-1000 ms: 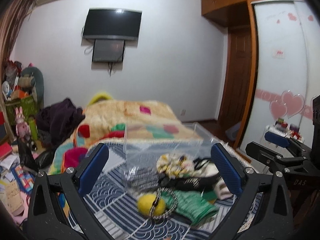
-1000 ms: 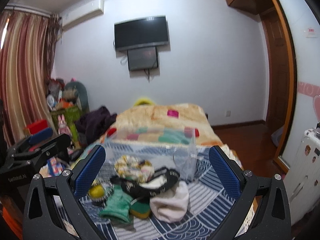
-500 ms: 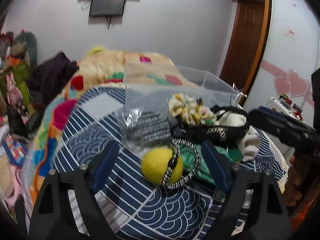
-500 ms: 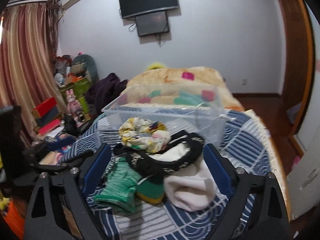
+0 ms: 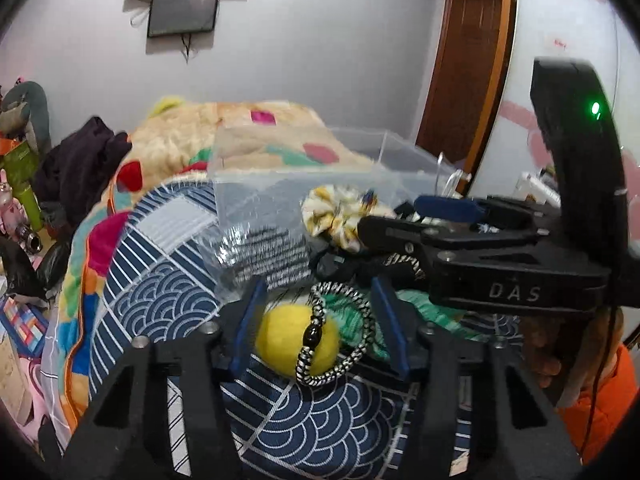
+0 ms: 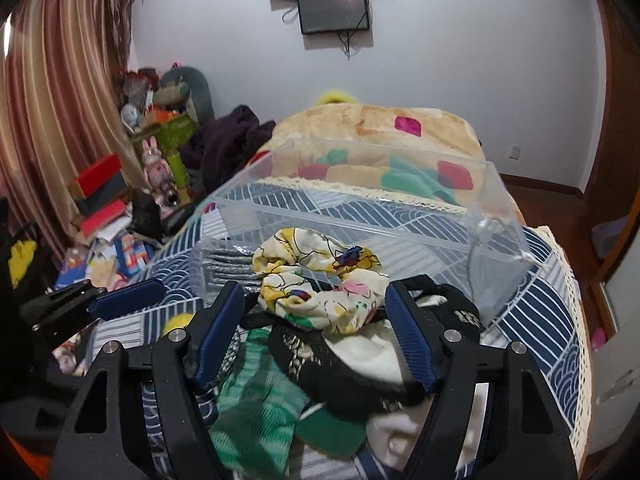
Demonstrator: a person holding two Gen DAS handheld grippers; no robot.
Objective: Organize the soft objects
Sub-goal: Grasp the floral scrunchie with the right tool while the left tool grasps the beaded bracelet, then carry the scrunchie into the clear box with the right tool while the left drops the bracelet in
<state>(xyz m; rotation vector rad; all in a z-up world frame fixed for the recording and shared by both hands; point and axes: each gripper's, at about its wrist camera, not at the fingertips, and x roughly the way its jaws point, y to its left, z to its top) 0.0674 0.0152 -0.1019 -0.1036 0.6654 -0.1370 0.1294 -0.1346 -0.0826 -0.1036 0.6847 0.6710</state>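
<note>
Left wrist view: a round yellow felt ball [image 5: 297, 339], looped by a black-and-white braided cord bracelet [image 5: 338, 336], lies on the navy wave-patterned cloth [image 5: 312, 424]. The left gripper [image 5: 320, 320] reaches low, jaws partly open around both, not touching.

Right wrist view: a floral yellow-white fabric scrunchie [image 6: 320, 280] tops the clothes pile before the clear plastic box [image 6: 360, 208]. The right gripper [image 6: 316, 332] straddles it, jaws apart, holding nothing.

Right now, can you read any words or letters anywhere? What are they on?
"DAS": pale letters on the side of the right gripper, seen from the left wrist view.
Printed lines on the clear plastic bag: too blurred to read.
Nothing else is readable.
</note>
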